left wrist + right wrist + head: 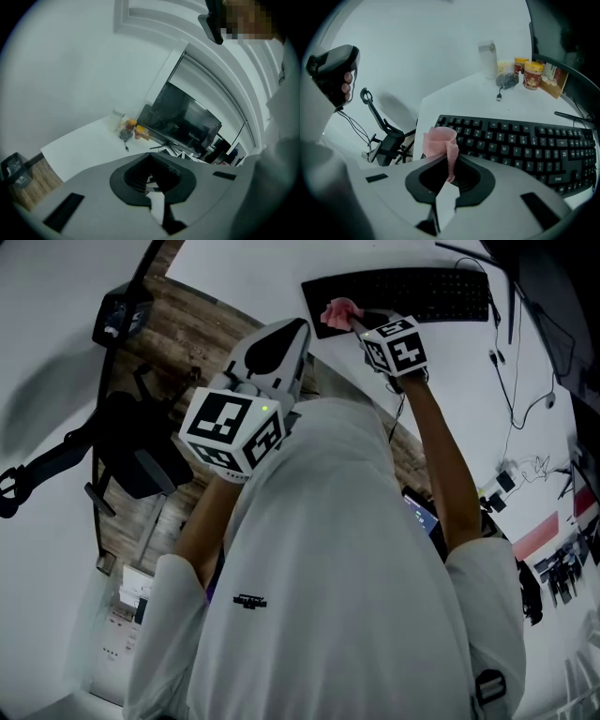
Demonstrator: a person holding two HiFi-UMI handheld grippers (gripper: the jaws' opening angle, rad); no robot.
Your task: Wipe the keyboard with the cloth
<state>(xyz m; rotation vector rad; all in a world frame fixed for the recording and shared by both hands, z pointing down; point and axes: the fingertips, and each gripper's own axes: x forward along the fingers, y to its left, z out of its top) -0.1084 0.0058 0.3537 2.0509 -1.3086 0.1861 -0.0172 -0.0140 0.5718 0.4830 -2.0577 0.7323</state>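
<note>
Counter point(234, 273): white, filling the top of the head view, with a wooden floor point(192, 329) beyond its left edge.
Person: white shirt point(347, 568), both forearms stretched forward, a pair of tongs in each hand.
Monitor point(187, 119): dark screen, standing at the back of the counter behind the keyboard.
Keyboard point(422, 292): black, lying flat on the counter. In the right gripper view its left end point(454, 129) sits just past the tongs' tips.
Left tongs point(298, 329): held up in the air near the counter's left edge, well apart from the keyboard. Jaws together in the left gripper view point(154, 180), nothing between them. They point across the counter toward the monitor.
Right tongs point(354, 320): reached out over the keyboard's left end. Jaws closed point(450, 171) on the cloth.
Cloth point(339, 310): pink, bunched, pinched at the right tongs' tips. In the right gripper view point(440, 140) a loop stands above the jaws and a strip hangs down between them. It lies at the keyboard's left end; whether it presses on the keys is hard to tell.
Bottle point(488, 58): white, upright, at the far side of the counter.
Jars point(532, 74): two with orange lids, just beside the bottle, near the monitor's foot.
</note>
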